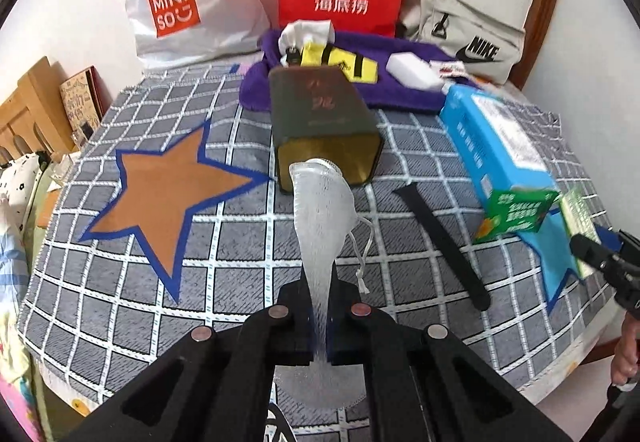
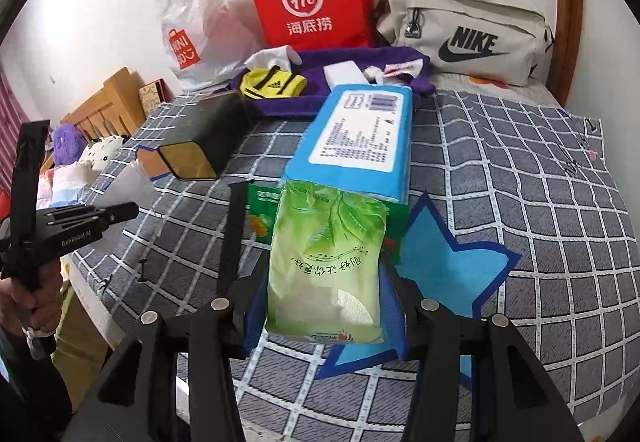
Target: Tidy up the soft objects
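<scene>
Left claw (image 1: 320, 318) clamped tight on a white mesh pouch (image 1: 320, 210), lifted clear of the checked cloth (image 1: 248, 266) and hanging in front of the open end of the dark box (image 1: 324, 122). Right claw (image 2: 324, 306) half closed around a green tissue pack (image 2: 326, 262), held just before the mouth of the blue box (image 2: 356, 138), above the blue star (image 2: 452, 262). Judged barely half done: neither soft item yet inside a box. Left to sort, apparently: yellow jersey (image 2: 274, 84), white sponge block (image 2: 342, 74) and white rag (image 2: 272, 56) on the purple towel (image 2: 360, 60) at the back. Black strap (image 1: 444, 242) lying loose between the boxes. Orange star (image 1: 168, 198) bare.
</scene>
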Demonstrator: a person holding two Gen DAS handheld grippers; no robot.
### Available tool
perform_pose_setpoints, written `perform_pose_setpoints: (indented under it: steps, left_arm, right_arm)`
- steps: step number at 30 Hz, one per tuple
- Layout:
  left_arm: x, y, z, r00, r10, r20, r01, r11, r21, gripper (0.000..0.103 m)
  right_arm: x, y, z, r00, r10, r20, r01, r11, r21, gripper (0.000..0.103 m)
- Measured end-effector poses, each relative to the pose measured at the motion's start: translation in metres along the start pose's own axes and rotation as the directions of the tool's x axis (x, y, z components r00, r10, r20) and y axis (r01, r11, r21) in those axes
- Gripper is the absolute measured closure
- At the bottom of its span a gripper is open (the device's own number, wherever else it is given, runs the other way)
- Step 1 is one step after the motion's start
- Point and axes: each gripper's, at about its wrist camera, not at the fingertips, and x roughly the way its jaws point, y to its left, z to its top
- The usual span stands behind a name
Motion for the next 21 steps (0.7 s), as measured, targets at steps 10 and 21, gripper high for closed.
perform_pose_setpoints:
  steps: [10, 21]
  left_arm:
    - [-0.033, -0.01, 0.015, 0.998, -0.011, 0.059, 0.011, 1.0, -0.002, 0.099]
    - [-0.051, -0.01, 0.038, 0.995, -0.015, 0.099, 0.018, 0.999, -0.031, 0.099]
  right_arm:
    - [-0.018, 0.009, 0.004, 1.0, 0.013, 0.012, -0.013, 1.0, -0.009, 0.054]
    - [-0.03, 0.008, 0.03, 0.999, 0.009, 0.04, -0.008, 1.0, -0.017, 0.054]
